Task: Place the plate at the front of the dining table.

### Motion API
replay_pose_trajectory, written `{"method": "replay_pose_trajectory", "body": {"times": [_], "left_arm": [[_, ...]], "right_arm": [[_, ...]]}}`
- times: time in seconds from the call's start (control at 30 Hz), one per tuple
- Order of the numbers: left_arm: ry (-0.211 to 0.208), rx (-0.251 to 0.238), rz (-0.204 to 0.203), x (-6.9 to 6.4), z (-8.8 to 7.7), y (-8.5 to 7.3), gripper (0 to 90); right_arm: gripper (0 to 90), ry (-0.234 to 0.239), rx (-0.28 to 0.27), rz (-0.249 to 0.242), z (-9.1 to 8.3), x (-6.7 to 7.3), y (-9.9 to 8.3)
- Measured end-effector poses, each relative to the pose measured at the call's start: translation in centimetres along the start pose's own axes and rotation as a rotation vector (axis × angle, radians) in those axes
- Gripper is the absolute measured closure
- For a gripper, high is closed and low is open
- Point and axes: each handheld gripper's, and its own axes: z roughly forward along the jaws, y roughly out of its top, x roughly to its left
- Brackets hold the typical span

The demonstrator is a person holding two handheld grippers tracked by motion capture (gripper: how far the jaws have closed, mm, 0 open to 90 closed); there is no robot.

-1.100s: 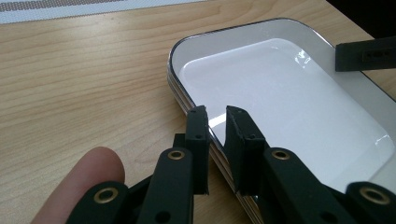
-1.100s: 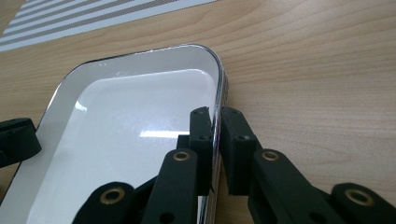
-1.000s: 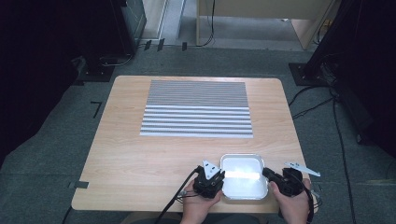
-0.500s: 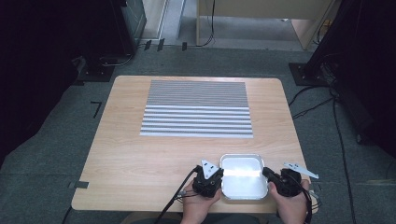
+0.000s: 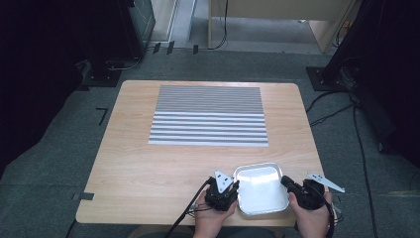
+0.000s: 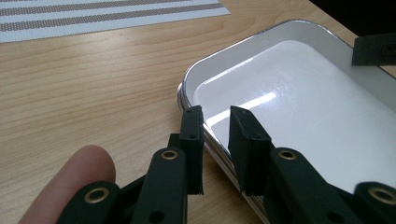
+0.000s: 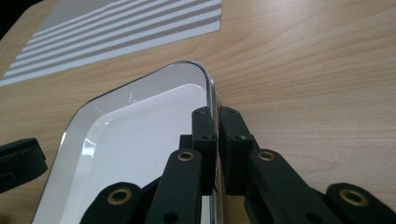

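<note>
The left gripper (image 5: 229, 191) is straddling the tray's (image 5: 277, 208) left rim at the table's (image 5: 148, 168) near edge — its jaws have just been opening, and in the left gripper view a gap is showing between the pads (image 6: 243, 133) and the rim (image 6: 187, 88), so it is letting go or re-seating. The right gripper (image 7: 217, 122) is clamping the right rim tight, jaws nearly together. The striped mat (image 5: 210, 115) is lying well beyond, empty. This looks like the grasping stage of a two-handed carry toward the mat; next the left jaws need to close on the rim again before any lift. Against the earlier frames, tray and hands are sitting unchanged.
</note>
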Motion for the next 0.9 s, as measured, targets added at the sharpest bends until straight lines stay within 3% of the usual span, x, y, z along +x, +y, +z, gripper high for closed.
{"method": "replay_pose_trajectory", "body": {"times": [0.27, 0.33, 0.43, 0.57, 0.7, 0.8, 0.9], "left_arm": [[-0.013, -0.007, 0.006, -0.5, -0.1, 0.1, 72.7], [-0.045, -0.005, -0.016, -0.8, -0.3, 0.3, 72.4], [-0.072, -0.004, -0.017, -1.3, -0.4, 0.6, 70.3], [-0.078, 0.010, -0.008, -1.6, -0.1, 0.6, 68.1], [-0.072, 0.034, 0.001, -1.8, 0.4, 0.4, 69.1], [-0.076, 0.044, 0.007, -2.1, 0.7, 0.1, 69.9], [-0.076, 0.048, 0.006, -2.1, 0.9, 0.0, 69.8]], "right_arm": [[86.9, -0.010, -0.032, 0.038, -0.6, -0.7, 0.3], [86.8, -0.009, -0.037, 0.047, -0.7, -0.8, 0.3], [86.8, -0.009, -0.049, 0.053, -0.9, -1.0, 0.5], [86.8, -0.019, -0.049, 0.068, -1.0, -1.5, 0.5], [89.3, -0.042, -0.055, 0.034, -1.0, -1.6, 0.6], [84.8, -0.048, -0.059, 0.018, -1.2, -1.6, 0.7], [82.5, -0.028, -0.055, 0.007, -1.2, -1.7, 0.6]]}}
